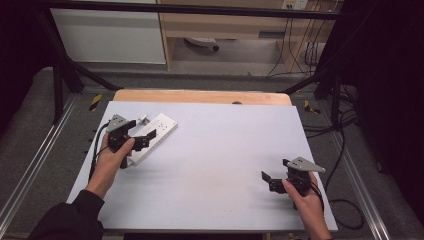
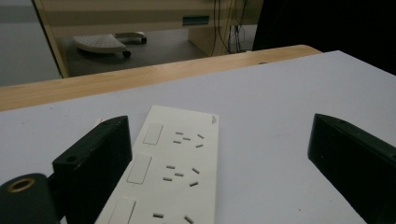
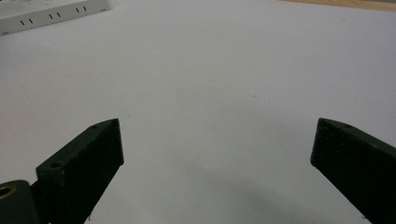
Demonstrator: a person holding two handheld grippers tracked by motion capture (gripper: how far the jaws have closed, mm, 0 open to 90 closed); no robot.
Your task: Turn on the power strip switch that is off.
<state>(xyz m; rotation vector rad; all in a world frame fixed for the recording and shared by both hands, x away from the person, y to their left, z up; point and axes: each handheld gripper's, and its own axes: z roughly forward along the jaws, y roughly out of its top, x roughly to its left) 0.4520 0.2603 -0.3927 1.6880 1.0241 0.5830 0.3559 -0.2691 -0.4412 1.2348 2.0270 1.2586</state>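
A white power strip (image 1: 159, 131) lies at the back left of the pale tabletop (image 1: 215, 160), its sockets facing up. My left gripper (image 1: 141, 132) hovers over the strip's near half, open. In the left gripper view the strip (image 2: 173, 172) runs up between the wide-spread jaws of the left gripper (image 2: 219, 126), nearer the left one, and neither jaw touches it. My right gripper (image 1: 275, 169) sits at the front right, open, with nothing in it. In the right gripper view, the right gripper (image 3: 218, 125) has bare table between its jaws, and the strip (image 3: 46, 14) lies far off at top left.
A small pale plug-like piece (image 1: 142, 119) lies just behind the strip. A wooden edge (image 1: 200, 96) borders the table's far side. Black frame legs and cables (image 1: 340, 150) stand beyond the right edge. Shelving (image 2: 140, 18) and a floor lie past the table.
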